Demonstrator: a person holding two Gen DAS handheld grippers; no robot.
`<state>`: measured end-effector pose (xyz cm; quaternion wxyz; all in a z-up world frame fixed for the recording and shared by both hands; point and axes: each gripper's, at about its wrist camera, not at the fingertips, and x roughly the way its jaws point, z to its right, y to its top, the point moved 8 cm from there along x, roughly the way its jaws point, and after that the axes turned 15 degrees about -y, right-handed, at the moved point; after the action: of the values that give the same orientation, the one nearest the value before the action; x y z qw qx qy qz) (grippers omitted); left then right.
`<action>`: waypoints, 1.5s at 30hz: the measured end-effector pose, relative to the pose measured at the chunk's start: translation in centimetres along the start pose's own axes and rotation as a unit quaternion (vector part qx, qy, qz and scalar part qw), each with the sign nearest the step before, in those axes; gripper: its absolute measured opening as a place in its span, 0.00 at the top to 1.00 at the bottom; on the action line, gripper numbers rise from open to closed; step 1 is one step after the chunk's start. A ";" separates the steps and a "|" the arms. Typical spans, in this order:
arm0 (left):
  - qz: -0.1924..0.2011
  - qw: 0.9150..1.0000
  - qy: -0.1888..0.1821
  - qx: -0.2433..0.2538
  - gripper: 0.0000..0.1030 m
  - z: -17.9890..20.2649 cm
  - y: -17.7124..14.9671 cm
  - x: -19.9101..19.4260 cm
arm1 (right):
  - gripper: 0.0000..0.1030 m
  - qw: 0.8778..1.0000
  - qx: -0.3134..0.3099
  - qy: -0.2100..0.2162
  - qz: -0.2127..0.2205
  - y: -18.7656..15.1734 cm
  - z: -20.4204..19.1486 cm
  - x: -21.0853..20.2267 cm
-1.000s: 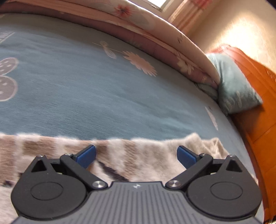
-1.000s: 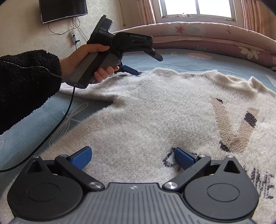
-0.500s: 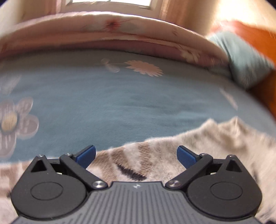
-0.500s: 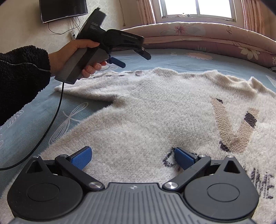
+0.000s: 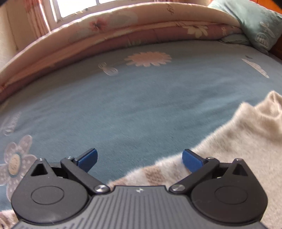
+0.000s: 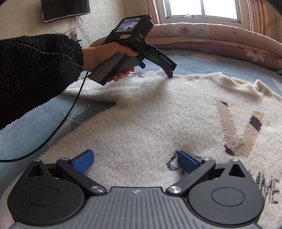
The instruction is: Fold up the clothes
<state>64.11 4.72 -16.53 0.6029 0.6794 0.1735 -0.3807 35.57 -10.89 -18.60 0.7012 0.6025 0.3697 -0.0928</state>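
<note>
A fluffy cream sweater (image 6: 158,119) with brown and dark knitted letters lies spread flat on the blue bedsheet (image 6: 31,126). My right gripper (image 6: 135,161) hovers open low over the sweater's front, nothing between its blue pads. In the right wrist view a hand holds my left gripper (image 6: 169,74), its tip down at the sweater's far shoulder edge. The left wrist view shows my left gripper (image 5: 140,159) open, the sweater's edge (image 5: 238,133) under its right finger and the bedsheet (image 5: 141,102) under the left.
A rolled pink floral quilt (image 6: 211,37) runs along the far side of the bed under a window (image 6: 202,8). A teal pillow (image 5: 255,22) sits at the right end. A black cable (image 6: 58,126) trails across the sheet. A TV (image 6: 65,8) hangs on the wall.
The left gripper has swung right along the sweater's far edge, from the sleeve toward the shoulder, and tilted down to the fabric. The right gripper has not moved.
</note>
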 end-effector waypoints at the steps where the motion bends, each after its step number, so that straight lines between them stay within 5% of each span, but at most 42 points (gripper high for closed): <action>1: 0.008 1.000 0.006 -0.012 0.02 -0.3 0.2 -0.4 | 0.00 1.000 0.000 0.000 0.000 0.0 0.0 0.0; 5: 0.016 0.996 -0.062 -0.056 0.01 0.0 0.2 -1.7 | 0.00 1.000 -0.001 0.000 0.000 -0.1 0.0 -0.1; 8: -0.020 0.995 -0.091 -0.037 0.01 1.4 -0.6 -0.9 | 0.00 1.000 -0.001 0.000 0.000 -0.1 0.0 0.0; 11: -0.031 0.998 -0.051 -0.001 0.00 2.1 -0.7 0.6 | 0.00 1.000 -0.001 0.000 0.000 -0.1 0.0 -0.1; 15: 0.011 0.999 -0.001 -0.043 0.02 1.1 0.3 0.4 | 0.00 1.000 -0.002 -0.001 0.000 -0.1 0.0 -0.2; 17: 0.030 0.998 -0.001 -0.057 0.02 0.7 0.6 -0.9 | 0.00 1.000 -0.004 -0.002 0.000 -0.1 -0.1 -0.2; 21: 0.015 0.996 -0.076 -0.045 0.01 1.6 -0.5 -3.3 | 0.00 1.000 -0.006 -0.004 0.000 -0.2 -0.1 -0.1; 24: 0.007 0.998 -0.057 -0.022 0.01 1.2 -1.4 -4.0 | 0.00 1.000 -0.007 -0.004 0.000 -0.2 -0.1 -0.1; 32: 0.006 0.997 -0.023 -0.069 0.00 -2.3 -1.8 -1.5 | 0.00 1.000 -0.007 -0.004 -0.001 -0.2 0.1 -0.1; 40: 0.029 0.993 -0.039 -0.110 0.01 -2.5 -1.7 -1.9 | 0.00 1.000 -0.009 -0.005 0.000 -0.3 0.0 -0.1; 45: 0.015 0.997 -0.051 -0.059 0.01 -1.1 -3.5 -4.5 | 0.00 1.000 -0.009 -0.005 -0.001 -0.3 0.0 0.0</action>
<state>59.10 7.47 -15.69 0.6555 0.6252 0.1541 -0.3945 35.40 -10.98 -18.79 0.7087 0.5952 0.3672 -0.0929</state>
